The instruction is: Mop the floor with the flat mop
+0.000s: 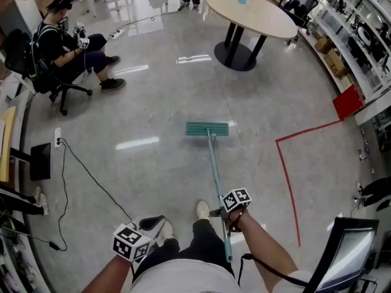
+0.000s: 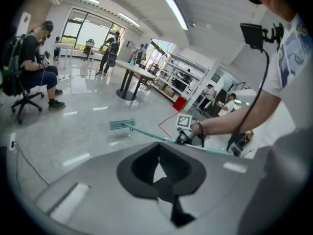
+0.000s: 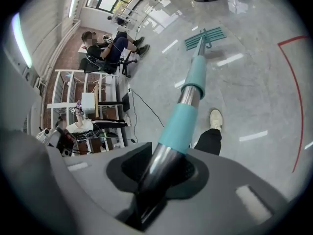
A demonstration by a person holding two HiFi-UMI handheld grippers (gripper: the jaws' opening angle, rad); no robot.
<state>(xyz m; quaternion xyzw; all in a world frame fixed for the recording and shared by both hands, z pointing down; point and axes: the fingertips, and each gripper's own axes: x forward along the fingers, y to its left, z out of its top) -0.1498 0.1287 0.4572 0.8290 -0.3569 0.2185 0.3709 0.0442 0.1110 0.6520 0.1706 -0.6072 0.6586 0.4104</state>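
Observation:
The flat mop's teal head (image 1: pixel 208 129) lies flat on the glossy grey floor ahead of me. It also shows in the left gripper view (image 2: pixel 122 125) and the right gripper view (image 3: pixel 204 37). Its teal and metal handle (image 1: pixel 214 171) slopes back to my right gripper (image 1: pixel 226 213), which is shut on the handle (image 3: pixel 188 106) at its lower metal section (image 3: pixel 156 173). My left gripper (image 1: pixel 148 226) hangs low by my left leg, away from the mop. Its jaws (image 2: pixel 164 180) are shut, with nothing held between them.
A round table (image 1: pixel 250 11) on a black pedestal stands far ahead to the right. A person sits on a wheeled chair (image 1: pixel 67 57) at the far left. A black cable (image 1: pixel 85 171) trails across the floor at left. Red tape (image 1: pixel 287 163) marks the floor at right, beside shelves (image 1: pixel 360 47).

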